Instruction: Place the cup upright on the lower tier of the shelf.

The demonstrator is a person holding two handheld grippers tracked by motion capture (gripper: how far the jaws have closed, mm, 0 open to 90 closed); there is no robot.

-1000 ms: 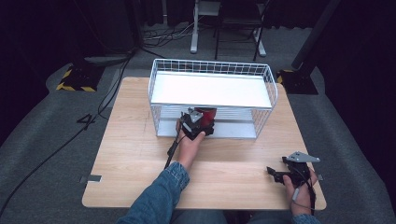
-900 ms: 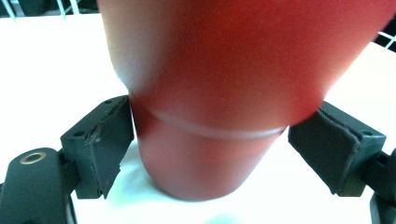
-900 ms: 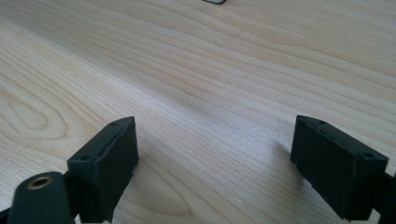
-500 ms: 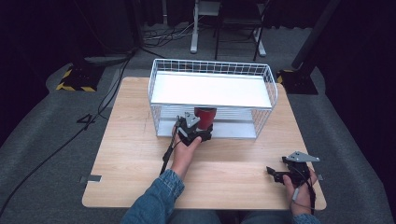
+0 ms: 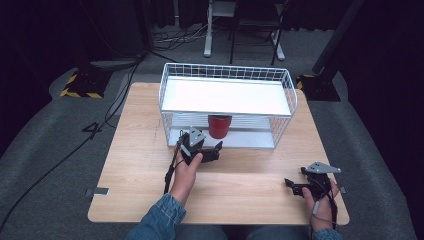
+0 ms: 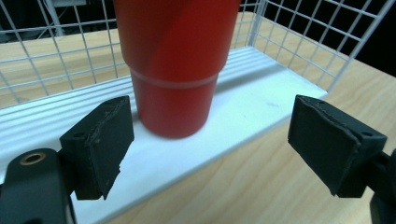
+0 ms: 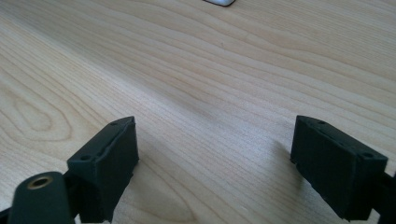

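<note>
Since 1.0 s ago the left gripper (image 5: 209,152) has drawn back from the red cup (image 5: 219,126) toward the near side of the desk (image 5: 135,150), and the cup now stands alone on the lower shelf of the white wire rack (image 5: 227,95), upright, close to that shelf's front edge. From the high view the gripper sits just in front of the rack, near the cup but apart from it. The left gripper view adds what that angle cannot: both jaws stand wide apart with nothing between them, the cup (image 6: 175,65) rising beyond them on the ribbed white shelf, nearer the left jaw, with wire mesh behind it. The right gripper (image 5: 300,186) rests at the desk's near right corner, well apart from the rack. Its own view shows its jaws spread wide over bare wood grain, holding nothing, with a small white corner at the top edge.
</note>
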